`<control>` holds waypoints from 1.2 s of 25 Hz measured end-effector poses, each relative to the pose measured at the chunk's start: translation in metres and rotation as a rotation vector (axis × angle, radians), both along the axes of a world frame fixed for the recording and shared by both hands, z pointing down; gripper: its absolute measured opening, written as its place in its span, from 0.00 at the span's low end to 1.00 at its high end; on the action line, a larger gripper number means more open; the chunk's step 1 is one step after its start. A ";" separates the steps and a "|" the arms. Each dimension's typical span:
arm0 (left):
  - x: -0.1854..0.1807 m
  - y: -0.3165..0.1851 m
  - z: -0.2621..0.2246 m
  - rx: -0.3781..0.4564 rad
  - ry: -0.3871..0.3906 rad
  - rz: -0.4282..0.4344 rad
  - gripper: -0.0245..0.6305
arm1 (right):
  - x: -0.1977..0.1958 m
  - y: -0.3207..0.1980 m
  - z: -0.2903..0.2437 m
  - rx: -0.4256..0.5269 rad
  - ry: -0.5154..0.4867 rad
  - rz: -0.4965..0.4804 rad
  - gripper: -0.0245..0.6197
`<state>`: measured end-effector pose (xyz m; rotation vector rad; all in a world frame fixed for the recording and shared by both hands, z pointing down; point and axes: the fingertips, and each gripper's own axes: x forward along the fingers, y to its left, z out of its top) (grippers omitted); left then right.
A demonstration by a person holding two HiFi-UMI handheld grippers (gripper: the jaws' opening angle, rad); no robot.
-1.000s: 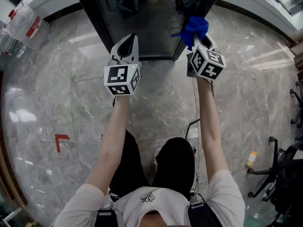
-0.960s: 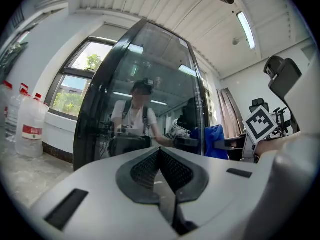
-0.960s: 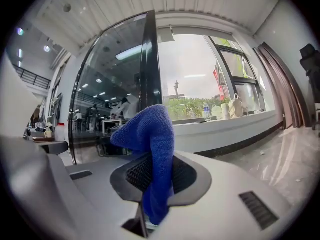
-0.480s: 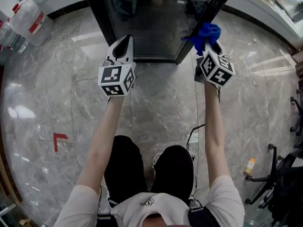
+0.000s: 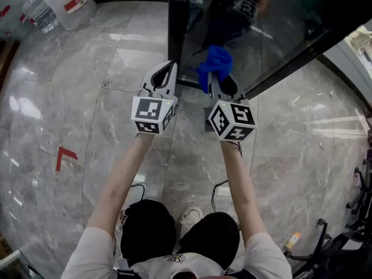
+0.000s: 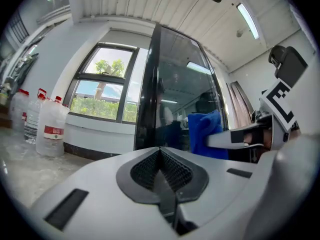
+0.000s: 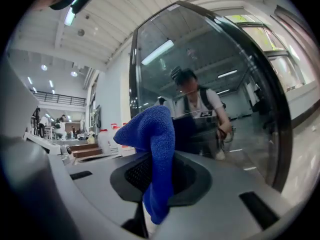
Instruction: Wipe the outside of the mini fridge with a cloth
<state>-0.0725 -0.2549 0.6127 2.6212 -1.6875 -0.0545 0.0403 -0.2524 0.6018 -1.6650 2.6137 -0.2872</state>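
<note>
Near glossy black fridge (image 5: 250, 28): right tool (image 5: 220, 83) clamps bunched blue cloth (image 5: 213, 63); left tool (image 5: 164, 74) closed.

2 grippers — left gripper (image 5: 164, 71), right gripper (image 5: 220, 81) — 1 cloth (image 5: 214, 61), 1 mini fridge (image 5: 250, 34).

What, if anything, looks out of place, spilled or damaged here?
Nothing looks spilled or damaged. The cloth is clamped in the right gripper by the fridge; the left gripper is shut and empty. The only stray item is a small bottle on the floor near a chair base.
</note>
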 end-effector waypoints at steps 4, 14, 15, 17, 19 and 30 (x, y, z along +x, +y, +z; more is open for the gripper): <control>-0.023 -0.006 0.014 0.039 0.022 -0.039 0.04 | -0.053 -0.016 0.009 0.049 -0.022 -0.069 0.16; -0.074 -0.004 0.054 0.031 0.134 -0.171 0.04 | -0.125 -0.046 0.030 0.090 -0.023 -0.135 0.16; -0.072 -0.003 0.057 0.023 0.141 -0.167 0.04 | -0.126 -0.050 0.030 0.093 -0.018 -0.127 0.16; -0.067 -0.001 0.060 0.017 0.146 -0.148 0.04 | -0.125 -0.054 0.029 0.099 -0.013 -0.112 0.16; -0.060 0.000 0.061 0.019 0.140 -0.124 0.04 | -0.120 -0.053 0.030 0.102 -0.021 -0.096 0.16; -0.012 0.003 0.073 -0.003 0.141 -0.044 0.04 | -0.061 -0.049 0.026 0.127 0.041 -0.020 0.16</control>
